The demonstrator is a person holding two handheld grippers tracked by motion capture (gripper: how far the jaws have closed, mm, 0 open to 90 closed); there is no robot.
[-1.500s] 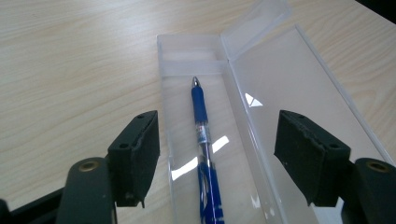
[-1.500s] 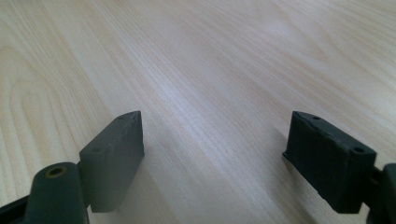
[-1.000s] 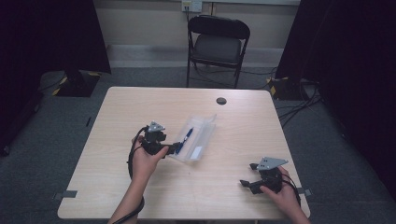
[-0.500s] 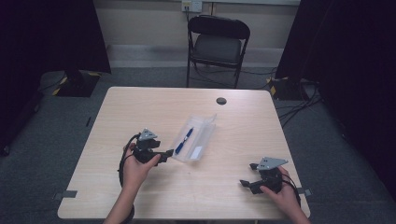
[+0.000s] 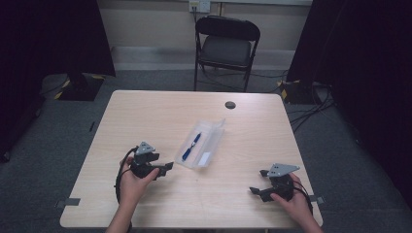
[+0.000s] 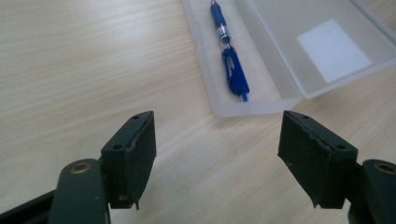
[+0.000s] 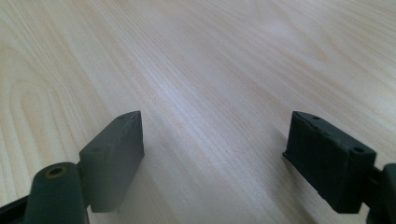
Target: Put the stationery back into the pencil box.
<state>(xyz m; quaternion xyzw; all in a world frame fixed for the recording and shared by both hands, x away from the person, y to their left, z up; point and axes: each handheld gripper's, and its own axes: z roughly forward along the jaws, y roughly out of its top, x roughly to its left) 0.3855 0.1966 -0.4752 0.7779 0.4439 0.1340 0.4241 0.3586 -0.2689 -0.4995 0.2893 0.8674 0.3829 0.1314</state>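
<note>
**Jaws spread on both grippers; pen lying in the open case**

Jaws of the left gripper (image 5: 167,167) stand wide apart and hold nothing; in the left gripper view (image 6: 217,140) they frame bare wood just short of the near end of the clear plastic case (image 6: 219,109). A hand (image 5: 132,180) grips this tool at the near left of the table (image 5: 145,111), its jaws pointing right toward the case. The case (image 5: 210,145) lies open at mid-table, running diagonally from near left to far right, just beside the left gripper but apart from it. A blue pen (image 5: 191,146) lies lengthwise in the case's left half; in the left gripper view the pen (image 6: 229,56) has its clip end toward the gripper, and a white label (image 6: 334,49) shows in the other half. A small dark round fitting (image 5: 230,105) sits in the tabletop toward the far edge. At the near right, well apart from the case, the right gripper (image 5: 253,191) is held in the other hand (image 5: 296,201), its jaws pointing left. In the right gripper view (image 7: 212,154) these jaws are likewise spread, with only tabletop between them. A black folding chair (image 5: 227,43) stands beyond the far edge.
</note>
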